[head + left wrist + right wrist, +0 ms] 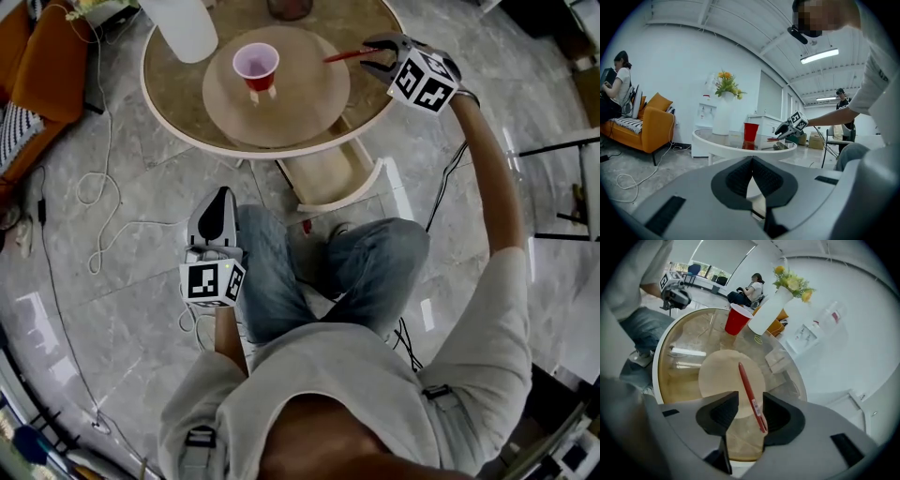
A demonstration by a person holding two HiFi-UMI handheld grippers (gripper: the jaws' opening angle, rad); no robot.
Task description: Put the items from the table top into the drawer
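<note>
Round table (pixel 173 94) is my reference. The drawer (pixel 328 178) under its near edge is pulled out and looks empty, so I judge nothing is stowed yet. Red cup (pixel 256 66) sits at table centre, untouched. Red pen (pixel 345 55) lies by the right rim, between the spread jaws of my right gripper (pixel 370 56), not clamped. Left gripper (pixel 223 195) is closed and empty, low, off the table.

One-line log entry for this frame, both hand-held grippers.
right hand-held gripper: open, red pen between jaws, over table | left hand-held gripper: shut, empty, low beside leg | drawer: open | red cup: on table
</note>
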